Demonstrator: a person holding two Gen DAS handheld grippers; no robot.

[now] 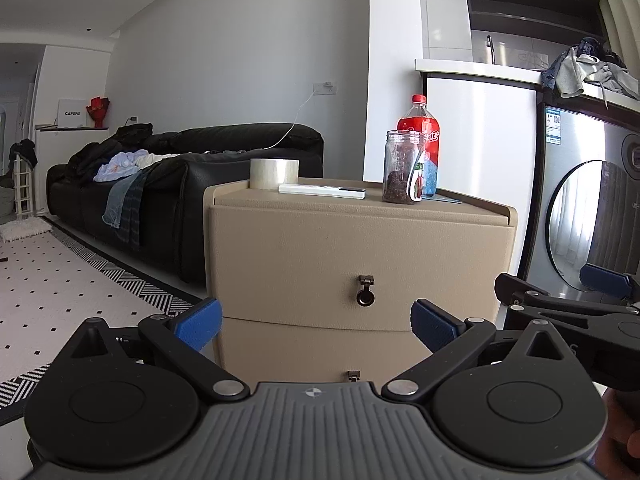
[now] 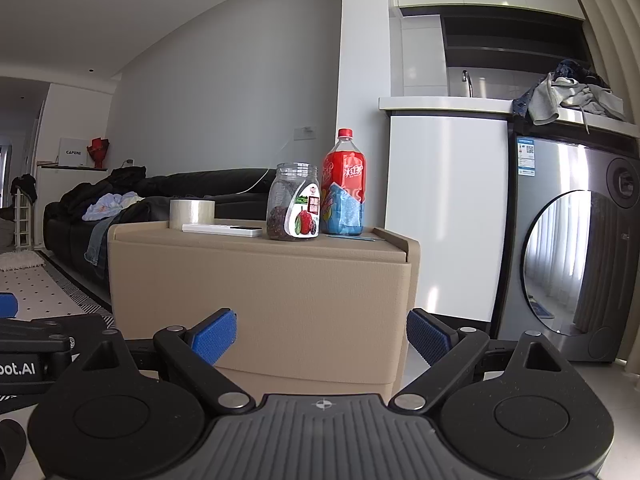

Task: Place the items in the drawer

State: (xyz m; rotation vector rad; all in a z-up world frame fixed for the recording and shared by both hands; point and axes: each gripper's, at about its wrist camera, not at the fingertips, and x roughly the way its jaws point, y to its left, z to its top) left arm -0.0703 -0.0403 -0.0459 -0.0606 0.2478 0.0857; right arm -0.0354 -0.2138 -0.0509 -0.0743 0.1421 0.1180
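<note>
Still shut, both drawers of the beige cabinet point(image 1: 360, 248); nothing stowed yet. Left gripper point(image 1: 316, 320) level with the top drawer's ring pull point(image 1: 365, 295), jaws spread wide and empty; right gripper point(image 2: 320, 334) just beside it, jaws likewise wide apart, holding nothing.

Best done by easing the left jaws straight onto the ring pull, closing only once the ring sits between the pads, then drawing back level so the drawer slides without racking. Right gripper better kept clear of the drawer's path, ready for the first item.

Waiting on the cabinet top: tape roll point(image 1: 274, 173) near the back left corner, flat white remote point(image 1: 322, 191) along the front edge, glass jar point(image 1: 404, 167) towards the right edge, red bottle point(image 1: 422, 136) touching or just behind it. Jar and bottle tall, likely to topple if knocked. Black sofa point(image 1: 180, 168) well apart on the left, washing machine point(image 1: 580, 208) close on the right, narrowing the room there.
</note>
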